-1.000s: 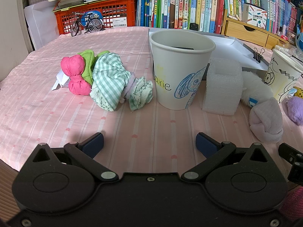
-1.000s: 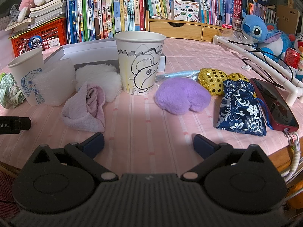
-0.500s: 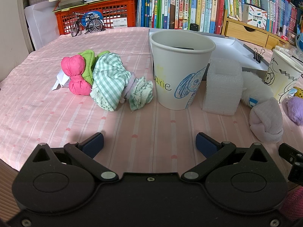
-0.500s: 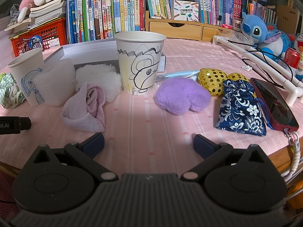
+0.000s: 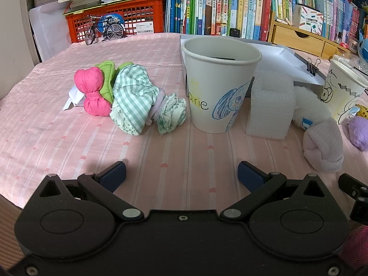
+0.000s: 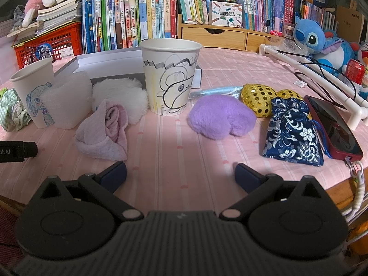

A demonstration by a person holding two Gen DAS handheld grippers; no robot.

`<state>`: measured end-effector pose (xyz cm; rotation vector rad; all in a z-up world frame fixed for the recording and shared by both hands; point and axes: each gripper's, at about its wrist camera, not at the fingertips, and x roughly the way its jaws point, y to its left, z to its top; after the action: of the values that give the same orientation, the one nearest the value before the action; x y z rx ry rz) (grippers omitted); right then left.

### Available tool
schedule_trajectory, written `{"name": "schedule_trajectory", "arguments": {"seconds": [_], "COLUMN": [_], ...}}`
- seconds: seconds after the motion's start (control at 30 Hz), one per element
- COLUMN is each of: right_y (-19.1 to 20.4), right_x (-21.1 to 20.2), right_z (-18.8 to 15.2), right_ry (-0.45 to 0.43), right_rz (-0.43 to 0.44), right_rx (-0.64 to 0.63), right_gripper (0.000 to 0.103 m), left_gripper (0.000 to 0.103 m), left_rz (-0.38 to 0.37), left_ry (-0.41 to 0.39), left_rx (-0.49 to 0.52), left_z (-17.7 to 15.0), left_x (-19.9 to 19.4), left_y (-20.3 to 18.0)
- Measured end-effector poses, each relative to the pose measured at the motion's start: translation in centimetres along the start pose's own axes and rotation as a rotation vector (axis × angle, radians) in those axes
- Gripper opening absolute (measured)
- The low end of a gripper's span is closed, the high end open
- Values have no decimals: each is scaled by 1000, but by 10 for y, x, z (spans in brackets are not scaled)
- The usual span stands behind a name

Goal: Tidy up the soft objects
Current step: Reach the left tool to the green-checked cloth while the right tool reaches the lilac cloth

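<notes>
— Looking at progress: hardly begun, by the look of it. Left gripper (image 5: 181, 172) spread wide over bare pink cloth, grasping nothing; right gripper (image 6: 180, 172) likewise splayed and empty.

— And the soft things?

— All loose on the table (image 5: 46, 138). Pink bundle (image 5: 92, 94), green piece (image 5: 107, 78) and checked cloth (image 5: 133, 101) heaped left of the elephant cup (image 5: 218, 89), crumpled floral scrap (image 5: 172, 112) just beside it. Foam block (image 5: 270, 105) touching the cup's other side. Pale pink towel (image 6: 103, 131), white fluff (image 6: 122, 96), purple plush (image 6: 220, 117), sequin pouch (image 6: 257, 99) and blue floral bag (image 6: 292, 131) scattered around the doodle cup (image 6: 170, 78).

— Anything in the cups?

— Can't tell fully; nothing soft poking above either rim. Judging so, whole sorting left.
</notes>
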<state>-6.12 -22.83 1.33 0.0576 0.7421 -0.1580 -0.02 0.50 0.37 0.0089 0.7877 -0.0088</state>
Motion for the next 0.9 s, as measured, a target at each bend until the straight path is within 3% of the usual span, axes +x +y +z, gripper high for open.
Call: {"name": "schedule_trajectory", "arguments": {"seconds": [0.7,0.9], "right_y": [-2,-4], "right_x": [-8,-14], "right_z": [-19,-13], "right_ry": [-109,-142], "right_rz": [5,79], "right_rx": [-11,-16], "right_gripper": [103,103], "left_gripper": [101,99], "left_rz": [-45,-24], "left_ry": [-68,-184], "left_rx": [20,-10], "left_z": [-11,1], "left_x": [-4,-23], "left_y": [9,23]}}
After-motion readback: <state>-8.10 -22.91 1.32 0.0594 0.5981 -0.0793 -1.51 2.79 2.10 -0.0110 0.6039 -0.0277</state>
